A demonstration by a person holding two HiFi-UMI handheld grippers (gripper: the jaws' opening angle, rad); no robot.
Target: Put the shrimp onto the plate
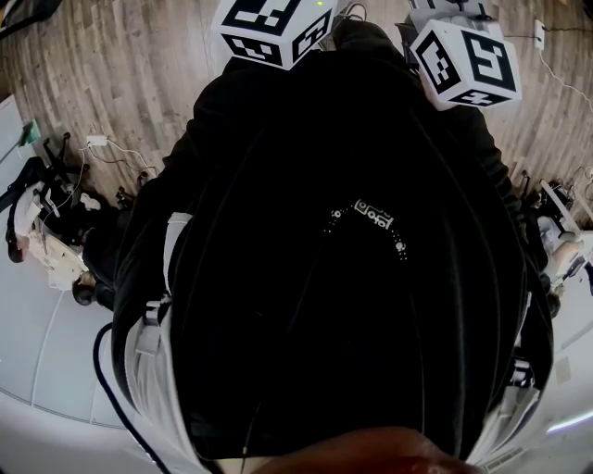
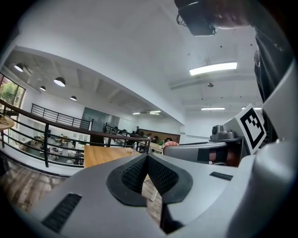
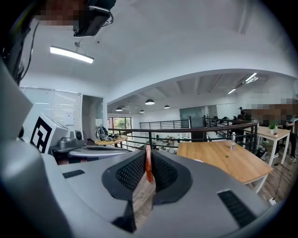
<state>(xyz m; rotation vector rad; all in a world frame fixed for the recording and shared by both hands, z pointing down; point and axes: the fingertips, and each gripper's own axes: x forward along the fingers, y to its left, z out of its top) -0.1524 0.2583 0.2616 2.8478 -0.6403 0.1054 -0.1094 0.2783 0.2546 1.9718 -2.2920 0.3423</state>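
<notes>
A thin orange-red shrimp (image 3: 148, 165) stands upright between the pads of my right gripper (image 3: 148, 169), which is shut on it. My left gripper (image 2: 147, 162) is shut with its pads together and nothing between them. Both grippers are held up side by side and point level across the room. In the left gripper view the right gripper's body (image 2: 219, 149) lies at the right, with a pinkish bit (image 2: 171, 143) at its tip. The head view shows only a black top and two marker cubes (image 1: 269, 28) (image 1: 468, 60). No plate is in view.
A long wooden table (image 3: 228, 160) with a small bottle (image 3: 233, 138) stands ahead on the right, behind a black railing (image 3: 186, 132). A second wooden tabletop (image 2: 104, 153) shows in the left gripper view. The wood plank floor (image 1: 120, 74) has cables and equipment on it.
</notes>
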